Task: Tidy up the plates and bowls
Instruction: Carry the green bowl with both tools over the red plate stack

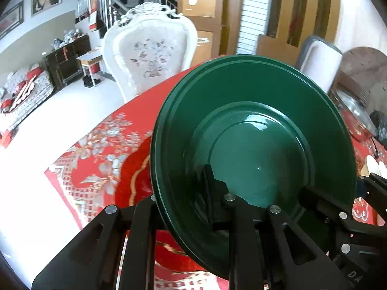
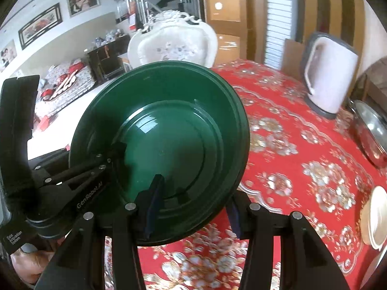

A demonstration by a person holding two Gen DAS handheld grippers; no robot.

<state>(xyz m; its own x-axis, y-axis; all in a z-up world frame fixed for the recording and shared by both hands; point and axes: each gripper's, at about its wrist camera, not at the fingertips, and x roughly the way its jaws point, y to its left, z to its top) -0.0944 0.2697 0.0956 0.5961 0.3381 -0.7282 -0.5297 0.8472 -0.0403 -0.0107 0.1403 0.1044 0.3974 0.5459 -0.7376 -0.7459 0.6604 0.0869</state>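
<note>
Table [image 2: 302, 125]: covered by a red cloth with a raised silver-and-gold floral print; its far edge curves past a white carved chair with embroidered upholstery [image 1: 150, 55]. Open cloth runs from the table's middle to its far edge.

Deep green glossy round plate [image 1: 254, 130] [image 2: 169, 130]: smooth plastic or enamel look, stepped concentric rim, flat reflective well. Held tilted above the table's near-left part, well facing both cameras, lower rim off the cloth.

White plastic electric kettle with grey base [image 2: 329, 84]: upright near the far right corner, well apart from the plate.

Round glass lid with metal rim [image 2: 372, 133]: at the right edge, just beside the kettle.

Cream round plates [image 2: 377, 217]: stacked at the near right edge, partly cut off.

Left tongs [image 1: 183, 215]: black, closed on the plate's near-left rim, one finger inside the well.

Right tongs [image 2: 191, 215]: black with dark blue pads, clamped across the plate's lower rim, one pad [image 2: 154, 207] inside, one behind.
</note>
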